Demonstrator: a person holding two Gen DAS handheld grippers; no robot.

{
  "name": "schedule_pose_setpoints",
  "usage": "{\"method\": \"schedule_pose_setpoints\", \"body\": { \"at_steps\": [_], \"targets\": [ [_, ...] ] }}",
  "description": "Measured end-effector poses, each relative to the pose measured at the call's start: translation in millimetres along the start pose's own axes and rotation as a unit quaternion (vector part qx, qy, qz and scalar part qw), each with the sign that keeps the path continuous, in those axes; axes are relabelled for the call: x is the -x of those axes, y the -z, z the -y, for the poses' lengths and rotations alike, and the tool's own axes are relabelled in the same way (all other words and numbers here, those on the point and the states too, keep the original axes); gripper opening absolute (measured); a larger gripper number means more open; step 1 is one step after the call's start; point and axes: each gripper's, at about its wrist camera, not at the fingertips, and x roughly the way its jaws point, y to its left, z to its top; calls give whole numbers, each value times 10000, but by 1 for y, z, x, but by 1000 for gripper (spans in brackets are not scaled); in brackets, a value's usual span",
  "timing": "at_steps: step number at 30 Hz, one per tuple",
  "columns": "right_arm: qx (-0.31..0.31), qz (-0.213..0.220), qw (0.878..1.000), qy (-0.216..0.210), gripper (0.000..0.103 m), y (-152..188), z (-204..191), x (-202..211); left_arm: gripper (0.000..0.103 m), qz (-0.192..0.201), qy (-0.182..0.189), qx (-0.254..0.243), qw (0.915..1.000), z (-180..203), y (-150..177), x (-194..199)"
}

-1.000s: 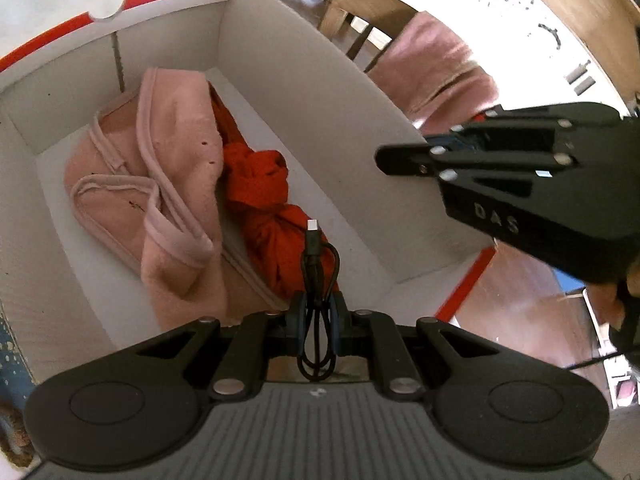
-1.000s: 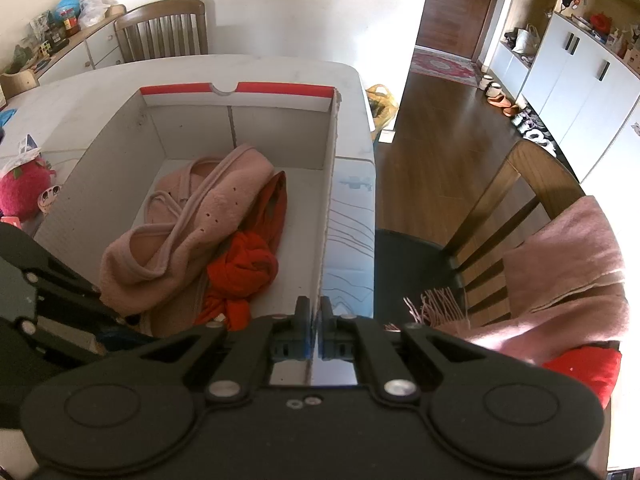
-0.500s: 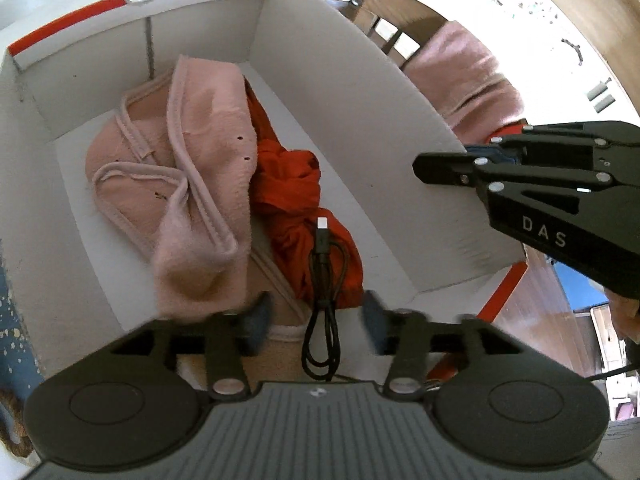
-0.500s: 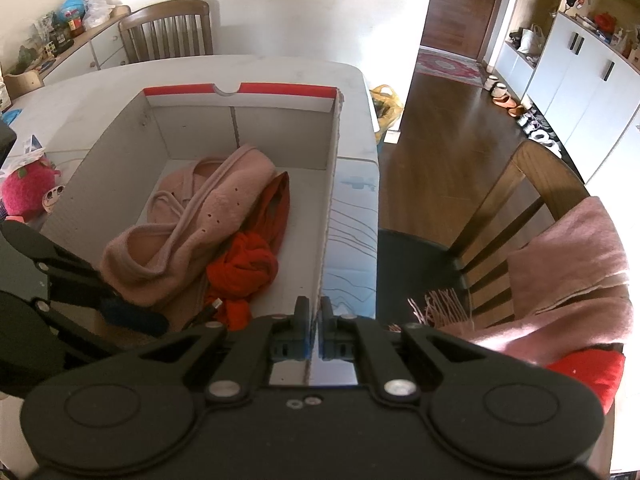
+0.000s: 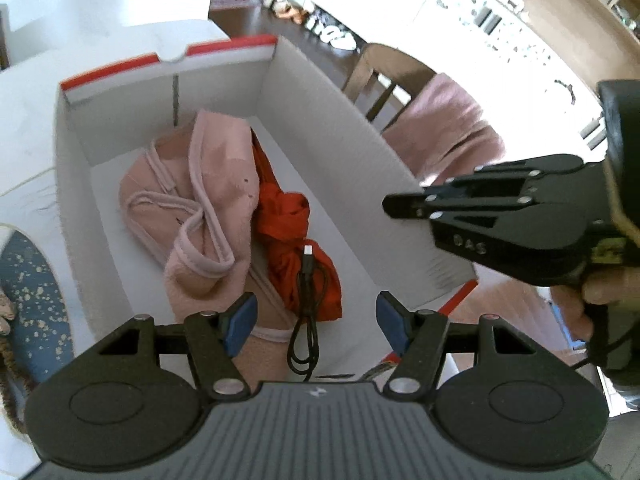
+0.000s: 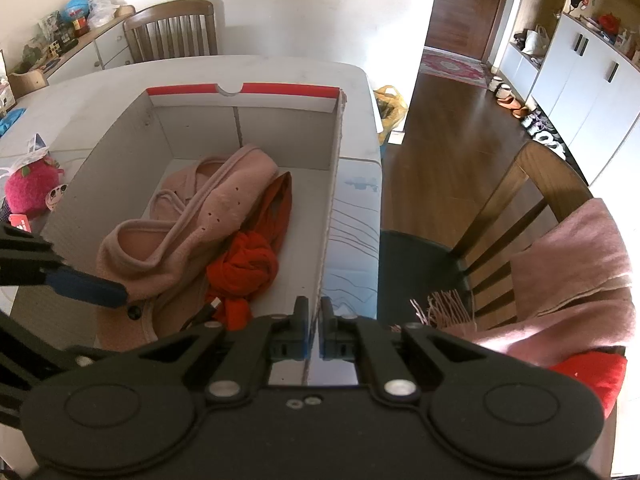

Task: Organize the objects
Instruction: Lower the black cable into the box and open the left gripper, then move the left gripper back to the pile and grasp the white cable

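Observation:
A white cardboard box (image 5: 328, 120) with red rim stands on the table; it also shows in the right wrist view (image 6: 120, 148). Inside lie a pink cloth (image 5: 200, 200), an orange-red cloth (image 5: 296, 236) and a coiled black USB cable (image 5: 306, 312). The cable lies loose on the cloths near the box's near end; only its plug end (image 6: 210, 309) shows in the right wrist view. My left gripper (image 5: 316, 320) is open and empty just above the cable. My right gripper (image 6: 314, 316) is shut with nothing visible between its fingers, beside the box's right wall (image 6: 332, 200).
A wooden chair (image 6: 532, 208) with a pink scarf (image 6: 572, 272) draped on it stands right of the table. A pink plush toy (image 6: 32, 184) sits left of the box. A blue speckled item (image 5: 32, 296) lies at the left. Another chair (image 6: 172, 32) stands behind the table.
My left gripper opened and let go of the black cable, which now lies in the box, then drew back and up. The right gripper stayed shut and barely moved.

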Motion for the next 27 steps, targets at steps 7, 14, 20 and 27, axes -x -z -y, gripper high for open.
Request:
{"method": "schedule_pose_setpoints", "body": {
  "at_steps": [7, 14, 20, 27],
  "targets": [
    [8, -30, 10000, 25, 4, -1, -1, -1, 65, 509, -175, 42, 9985, -1, 5, 36],
    [-58, -92, 9999, 103, 4, -2, -3, -3, 72, 1039, -602, 194, 9926, -26, 22, 77],
    [-152, -152, 9996, 188, 4, -4, -3, -5, 84, 1283, -1077, 588, 9841, -68, 52, 116],
    [-256, -220, 9989, 331, 5, -8, -7, -6, 84, 1288, -1765, 1385, 9659, -144, 96, 144]
  ]
}}
